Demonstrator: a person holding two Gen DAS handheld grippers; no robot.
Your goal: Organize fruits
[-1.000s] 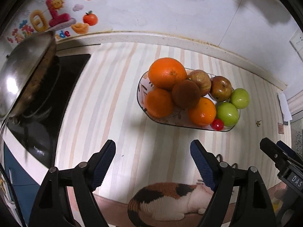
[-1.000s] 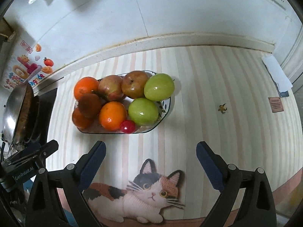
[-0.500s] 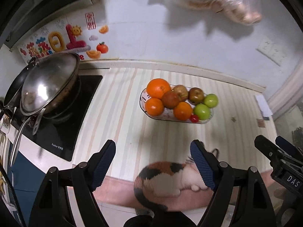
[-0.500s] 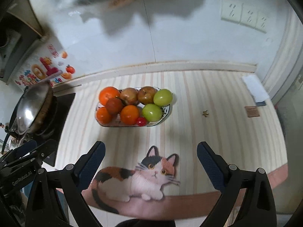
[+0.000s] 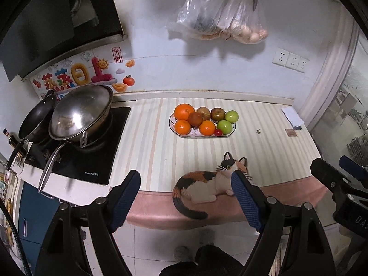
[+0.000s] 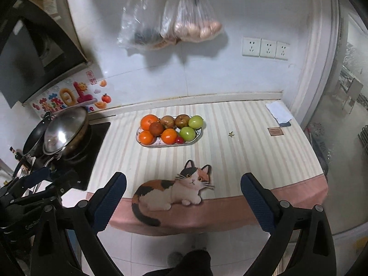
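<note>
Your wide-open, empty left gripper (image 5: 185, 197) and right gripper (image 6: 184, 199) hover well back from the oval fruit-filled plate (image 5: 181, 134). Only your left view shows both grippers' blue pads.

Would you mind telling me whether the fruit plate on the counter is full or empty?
Full. The fruit plate is crowded rim to rim with oranges, green apples, brownish fruit and one small red one.
</note>
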